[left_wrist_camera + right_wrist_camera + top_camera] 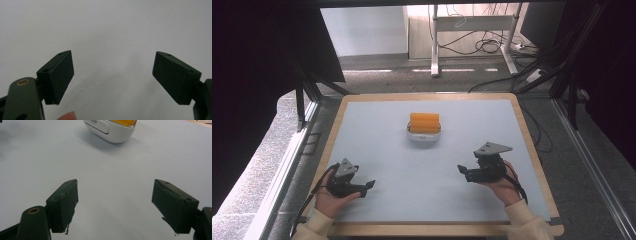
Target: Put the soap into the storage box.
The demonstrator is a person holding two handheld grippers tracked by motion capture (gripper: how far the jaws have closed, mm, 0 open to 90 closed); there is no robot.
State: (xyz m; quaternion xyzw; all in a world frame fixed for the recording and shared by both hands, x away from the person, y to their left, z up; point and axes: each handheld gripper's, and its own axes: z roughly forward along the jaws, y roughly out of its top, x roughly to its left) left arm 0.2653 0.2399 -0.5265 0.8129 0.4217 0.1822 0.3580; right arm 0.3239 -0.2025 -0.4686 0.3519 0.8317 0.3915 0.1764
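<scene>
— Sitting toward the far middle of the mat is a white case with an orange block on top of it. See it?

— Yes. In the right gripper view the case shows at the top edge, with a sliver of orange above its white shell and a recessed panel on its side. What the orange thing is, I cannot tell.

— Where are the grippers relative to the case?

— Both are well apart from it, on the near side. The left gripper is near and to the left of the case, held in the person's left hand. The right gripper is near and to the right of it, in the right hand. Each points inward, toward the other.

— And their jaws?

— The left gripper has its jaws spread wide, with bare mat between the pads and nothing in them. A fingertip shows at the bottom edge of that view. The right gripper is also spread wide and empty, and its pads look worn at the edges.

— Beyond the case?

— The mat lies on a wooden board. Past the board's far edge there is grey floor, table legs and loose cables.
</scene>
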